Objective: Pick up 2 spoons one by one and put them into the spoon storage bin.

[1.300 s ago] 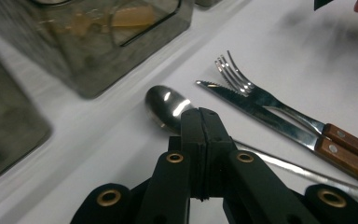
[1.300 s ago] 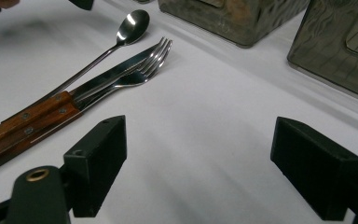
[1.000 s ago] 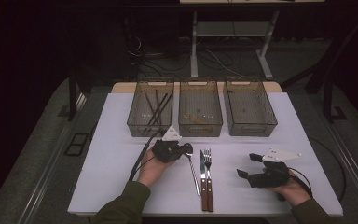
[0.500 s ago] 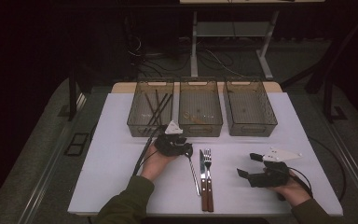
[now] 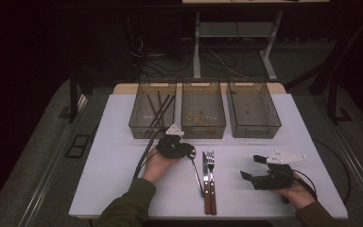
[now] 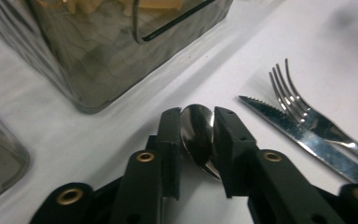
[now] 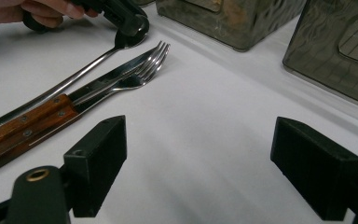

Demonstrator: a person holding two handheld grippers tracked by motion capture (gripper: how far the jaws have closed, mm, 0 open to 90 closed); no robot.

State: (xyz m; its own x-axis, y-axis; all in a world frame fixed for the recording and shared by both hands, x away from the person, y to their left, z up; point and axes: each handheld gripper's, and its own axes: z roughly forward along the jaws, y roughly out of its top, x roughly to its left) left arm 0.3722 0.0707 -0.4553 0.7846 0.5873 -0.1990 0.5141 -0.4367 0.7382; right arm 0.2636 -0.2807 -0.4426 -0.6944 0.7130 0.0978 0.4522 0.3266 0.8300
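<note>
A metal spoon (image 5: 196,173) lies on the white table (image 5: 123,142), left of a knife (image 5: 204,166) and a fork (image 5: 211,161) with wooden handles. My left gripper (image 5: 189,152) is down at the spoon's bowl (image 6: 198,135). Its jaws have just been closing, and both pads touch the bowl's sides. The spoon still rests on the table. In the right gripper view the left gripper (image 7: 130,23) sits over the bowl of the spoon (image 7: 65,84). My right gripper (image 5: 250,166) rests at the table's right front, its jaws (image 7: 205,154) wide open over bare table.
Three clear bins stand in a row behind the cutlery. The left bin (image 5: 137,127) holds dark sticks, the middle bin (image 5: 203,131) a few small bits, and the right bin (image 5: 255,132) looks bare. A cable (image 5: 144,156) trails from the left gripper.
The left gripper has shifted slightly toward the spoon's bowl and sunk onto it, jaws now around the bowl. The right hand has kept still.
</note>
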